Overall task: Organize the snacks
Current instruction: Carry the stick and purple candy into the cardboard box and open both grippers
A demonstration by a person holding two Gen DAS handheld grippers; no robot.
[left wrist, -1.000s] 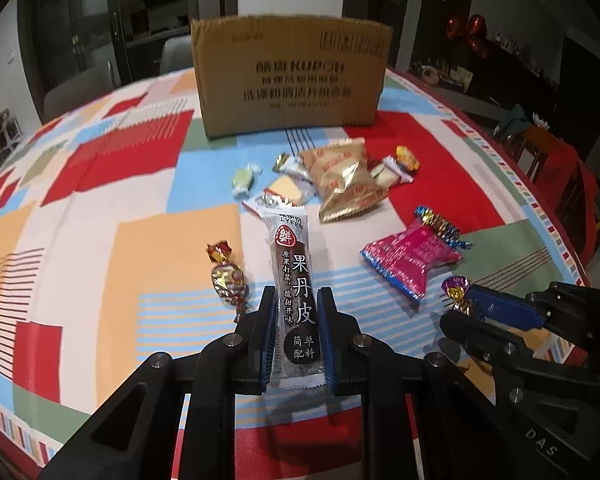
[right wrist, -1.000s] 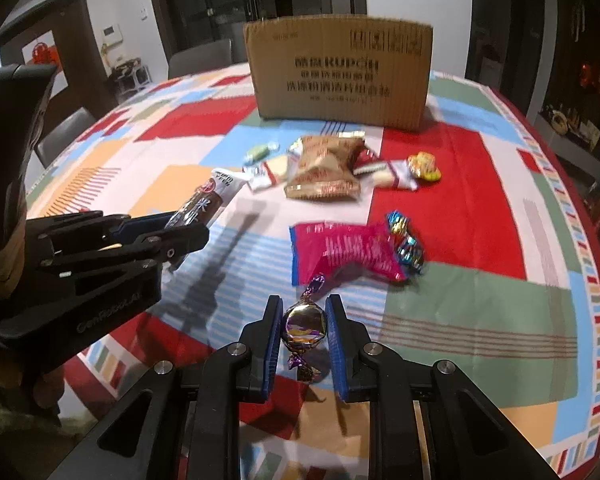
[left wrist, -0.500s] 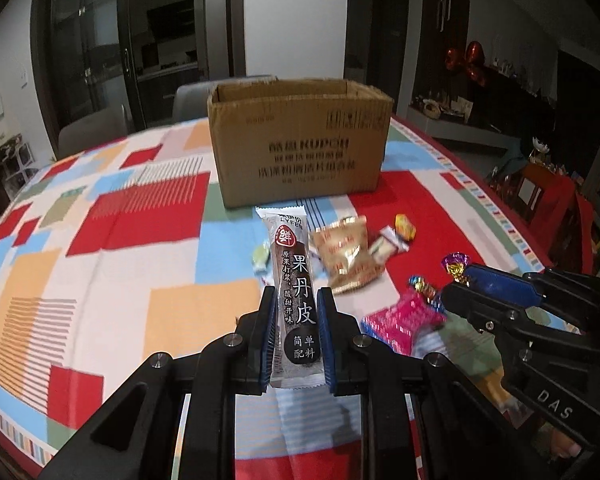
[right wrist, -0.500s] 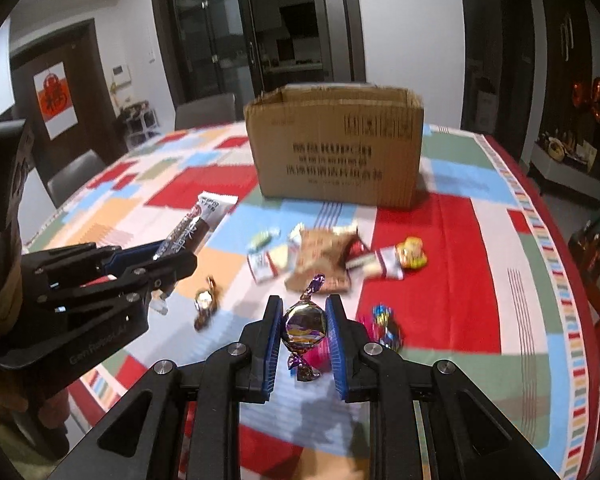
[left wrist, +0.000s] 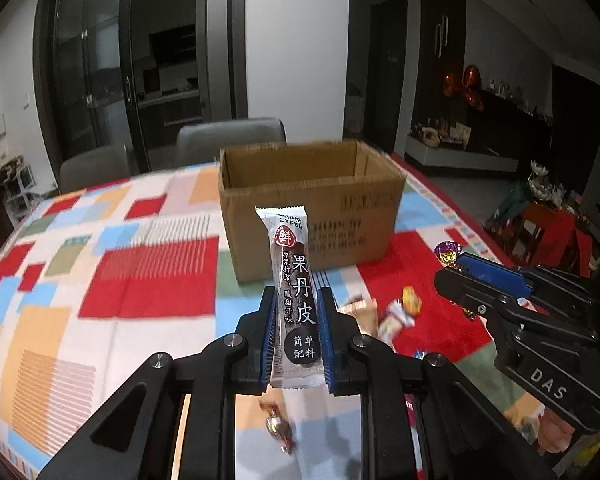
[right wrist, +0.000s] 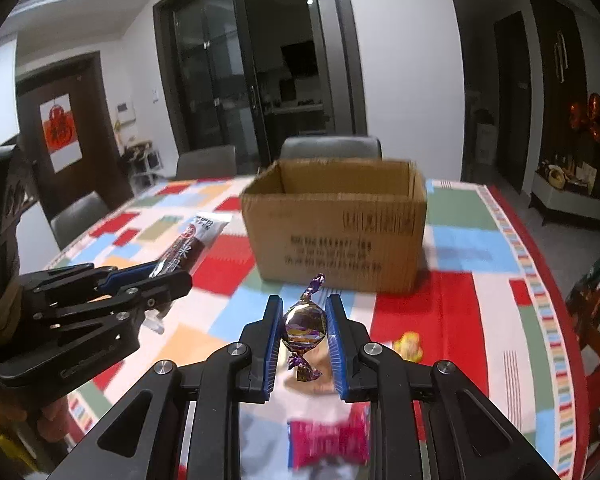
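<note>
1. While both tools hang above the table [left wrist: 148, 280], the left hand-held gripper [left wrist: 296, 336] is clamped on a long snack bar [left wrist: 294, 292], dark wrapper with white ends, standing upright between the blue pads.
2. Right hand-held gripper [right wrist: 303, 334] pinches a purple foil candy [right wrist: 304, 324] at its round middle; twisted ends stick out above and below the pads.
3. Open cardboard box [left wrist: 312, 208] sits at 12 o'clock in both wrist views, flaps up; what lies on its floor cannot be seen. Printed text on the near wall is blurred.
4. In the left view the right tool enters from 3 o'clock, the candy showing at its tip. In the right view the left tool enters from 9 o'clock with the bar pointing toward the box.
5. Loose snacks on the patchwork cloth, all near the grippers and short of the box: a yellow-orange wrapped sweet [right wrist: 408, 346], a pink packet [right wrist: 328, 442] at 6 o'clock in the right view, a small gold-wrapped candy [left wrist: 278, 428] at 6 o'clock in the left view. All are motion-blurred.
6. Grey chairs [right wrist: 330, 148] stand behind the table at 12 o'clock.
</note>
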